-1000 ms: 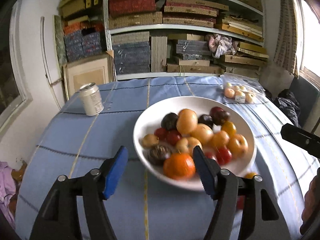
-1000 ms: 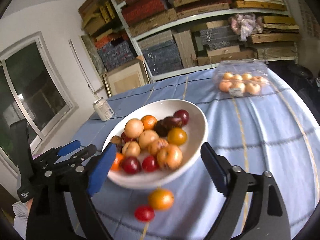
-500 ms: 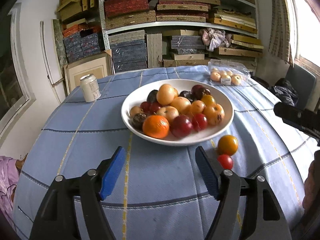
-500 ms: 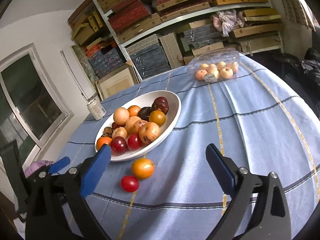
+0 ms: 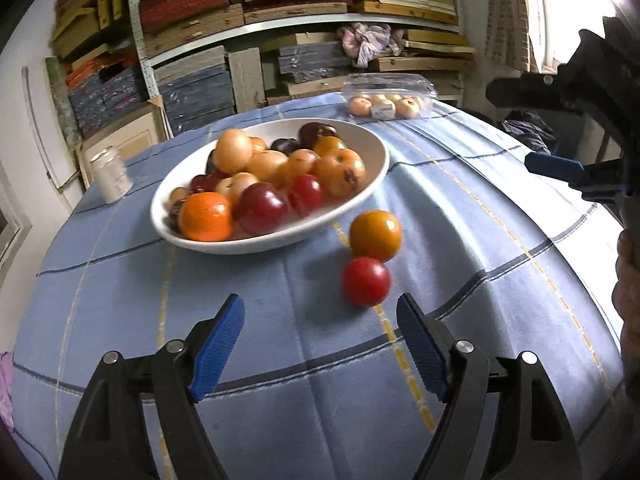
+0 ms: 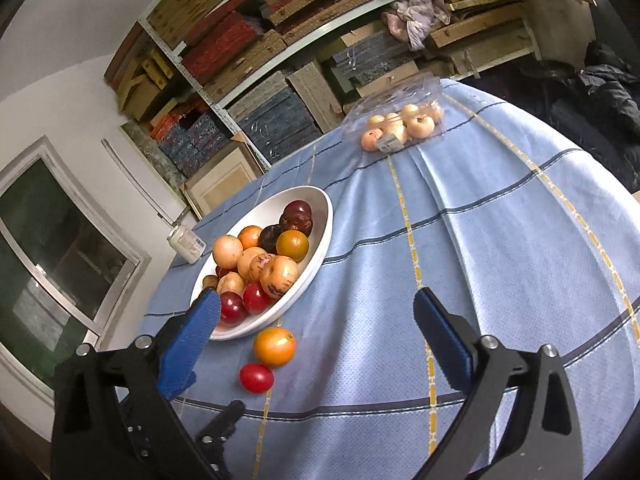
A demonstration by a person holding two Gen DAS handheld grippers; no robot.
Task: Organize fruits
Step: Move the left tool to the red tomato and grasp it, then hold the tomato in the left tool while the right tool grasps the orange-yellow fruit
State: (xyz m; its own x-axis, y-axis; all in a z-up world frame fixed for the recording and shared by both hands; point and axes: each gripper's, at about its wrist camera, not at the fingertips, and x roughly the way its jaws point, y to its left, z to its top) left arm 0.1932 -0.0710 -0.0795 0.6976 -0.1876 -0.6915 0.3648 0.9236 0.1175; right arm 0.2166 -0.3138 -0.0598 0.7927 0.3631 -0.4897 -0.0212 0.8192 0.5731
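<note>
A white bowl [image 5: 362,145] heaped with several orange, red and dark fruits stands on the blue checked tablecloth; it also shows in the right wrist view [image 6: 326,216]. Beside it on the cloth lie an orange fruit [image 5: 375,235] [image 6: 275,346] and a small red fruit [image 5: 366,281] [image 6: 256,377]. My left gripper [image 5: 320,344] is open and empty, a short way in front of the red fruit. My right gripper [image 6: 316,334] is open and empty, above the cloth to the right of the bowl; it shows at the right edge of the left wrist view [image 5: 556,166].
A clear plastic box of pale fruits [image 5: 386,98] [image 6: 400,126] sits at the table's far side. A drink can [image 5: 110,176] [image 6: 186,243] stands left of the bowl. Shelves stacked with boxes rise behind. A dark garment [image 6: 592,92] lies off the table's right.
Both grippers have drawn back from the bowl. The left one has swung right, so the two loose fruits now lie just ahead of it. Both stay open.
</note>
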